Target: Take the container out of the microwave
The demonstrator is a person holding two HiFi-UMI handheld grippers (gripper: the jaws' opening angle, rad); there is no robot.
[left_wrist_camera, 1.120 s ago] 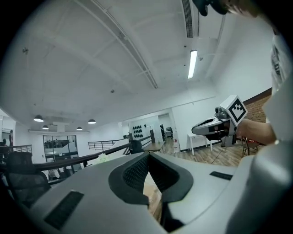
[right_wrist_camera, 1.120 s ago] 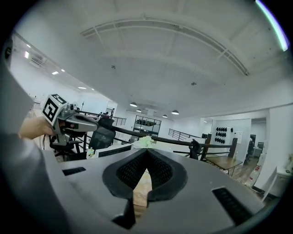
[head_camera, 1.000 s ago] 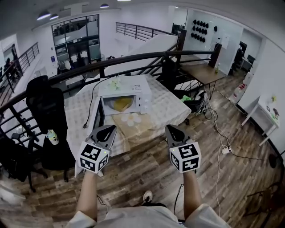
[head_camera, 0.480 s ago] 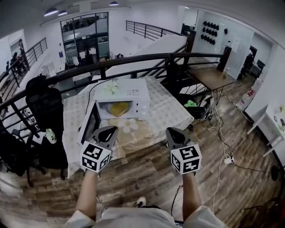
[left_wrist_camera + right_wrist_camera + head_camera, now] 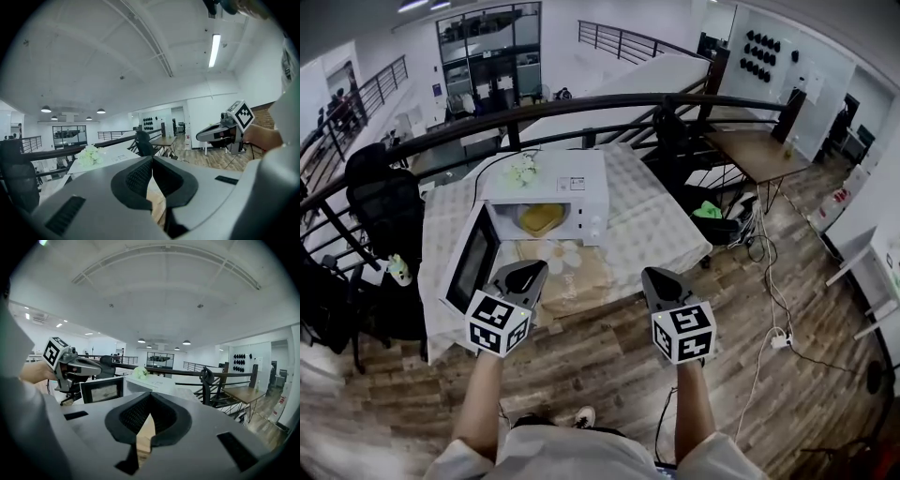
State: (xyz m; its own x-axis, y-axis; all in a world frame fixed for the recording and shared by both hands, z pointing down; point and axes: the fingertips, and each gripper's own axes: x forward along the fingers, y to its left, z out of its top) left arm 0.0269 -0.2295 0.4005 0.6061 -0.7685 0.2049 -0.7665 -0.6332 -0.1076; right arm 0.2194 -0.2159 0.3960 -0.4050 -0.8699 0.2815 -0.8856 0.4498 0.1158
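**Finding one:** the white box-shaped microwave stands on the table with a pale checked cloth. Its dark-windowed door is swung wide open to the left, which leaves the cavity exposed to the front.

**Finding two:** the shallow yellow container sits inside that cavity, on its floor and roughly central; it is not yet removed and nothing touches it. A bunch of white flowers rests on the microwave's top, clear of the opening. A flat brown board lies on the cloth in front, judged a likely set-down spot.

**Finding three:** the left gripper has its jaws pressed together with nothing between them; the right gripper likewise shows its tips meeting, empty. Both are held side by side on the person's side of the table, pointed toward the open microwave and well apart from the container. This is judged an approach stance, the jaws closed because there is nothing yet to hold.

**Assessment:** extraction has not begun; the jaws must part before either gripper can take the container's rim.

**Risk noted:** the open door flanks the left gripper's line toward the cavity; the right gripper appears to have the freer path in.
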